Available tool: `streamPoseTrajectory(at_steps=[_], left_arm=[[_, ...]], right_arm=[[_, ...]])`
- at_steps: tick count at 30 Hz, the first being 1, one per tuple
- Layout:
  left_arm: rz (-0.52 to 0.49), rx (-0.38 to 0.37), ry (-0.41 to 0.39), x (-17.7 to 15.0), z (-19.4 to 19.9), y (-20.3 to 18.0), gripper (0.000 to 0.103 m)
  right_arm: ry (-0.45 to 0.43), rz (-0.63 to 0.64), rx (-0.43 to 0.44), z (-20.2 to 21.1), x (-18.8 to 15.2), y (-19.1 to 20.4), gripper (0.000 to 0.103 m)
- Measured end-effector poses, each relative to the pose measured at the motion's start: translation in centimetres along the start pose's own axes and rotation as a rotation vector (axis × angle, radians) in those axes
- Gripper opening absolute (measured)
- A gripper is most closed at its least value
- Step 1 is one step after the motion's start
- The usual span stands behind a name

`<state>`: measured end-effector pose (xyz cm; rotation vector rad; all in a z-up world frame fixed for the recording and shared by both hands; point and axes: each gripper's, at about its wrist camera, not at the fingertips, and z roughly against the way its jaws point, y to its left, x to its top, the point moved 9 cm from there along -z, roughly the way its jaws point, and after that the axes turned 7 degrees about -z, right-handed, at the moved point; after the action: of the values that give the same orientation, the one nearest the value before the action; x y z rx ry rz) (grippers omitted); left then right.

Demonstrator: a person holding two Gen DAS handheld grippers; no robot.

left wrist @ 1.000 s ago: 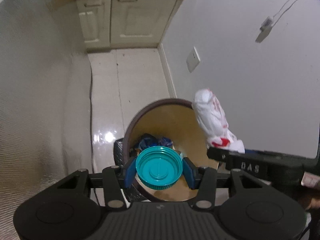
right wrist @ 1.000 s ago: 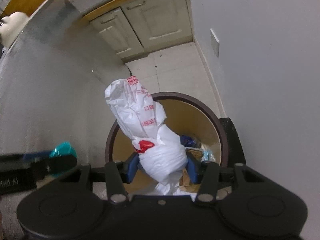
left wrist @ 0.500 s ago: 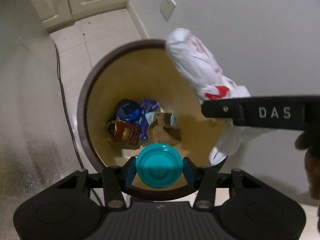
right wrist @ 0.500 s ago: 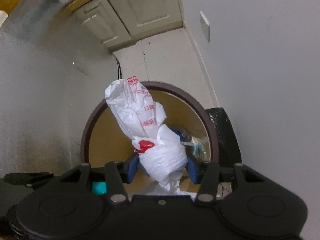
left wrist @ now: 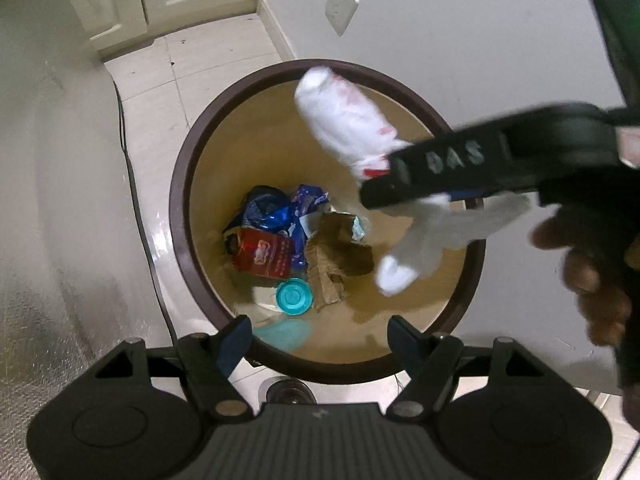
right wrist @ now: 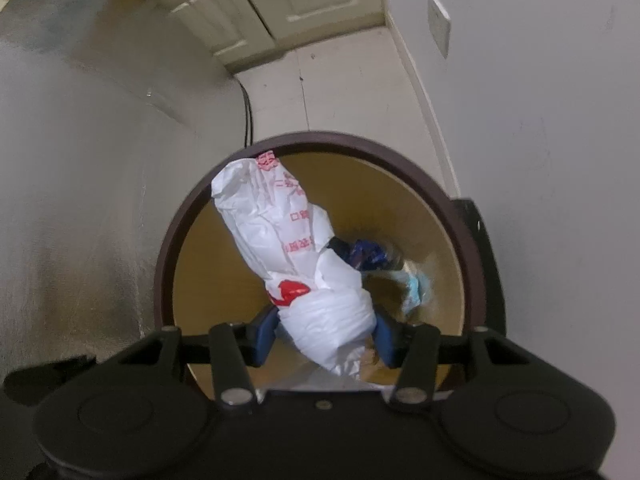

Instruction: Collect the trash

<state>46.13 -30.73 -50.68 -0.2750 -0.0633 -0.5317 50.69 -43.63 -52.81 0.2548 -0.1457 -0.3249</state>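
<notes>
A round brown bin with a tan inside stands on the floor below both grippers. My left gripper hangs over its near rim; its jaws are opening and nothing is between them. The teal bottle cap lies loose on the bin's floor. My right gripper is shut on a crumpled white plastic bag with red print, held over the bin; its jaws are just starting to open, pads still on the bag. In the left wrist view that bag hangs above the bin's right half.
Inside the bin lie a red packet, blue wrappers and torn cardboard. A silver appliance side with a black cable stands left, a white wall with a socket right. A person's hand holds the right gripper.
My left jaws have spread and the teal cap has fallen from them onto the bin's floor. Both grippers have come down closer over the bin, the right one with the bag still in it.
</notes>
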Motion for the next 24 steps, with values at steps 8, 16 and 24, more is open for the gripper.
streamPoseTrajectory(at_steps=[8,16,24], left_arm=[[0.022,-0.005,0.006,-0.6,0.3,0.3,0.094],[0.074,0.027,-0.005,-1.1,1.7,0.8,0.103],[0.118,0.075,-0.054,-1.2,5.1,1.7,0.103]], right_arm=[[-0.053,-0.121,0.038,-0.5,0.5,-0.3,0.095],[-0.044,-0.059,0.008,1.4,-1.5,-0.9,0.101],[-0.107,-0.008,0.001,5.7,-1.6,-0.5,0.103]])
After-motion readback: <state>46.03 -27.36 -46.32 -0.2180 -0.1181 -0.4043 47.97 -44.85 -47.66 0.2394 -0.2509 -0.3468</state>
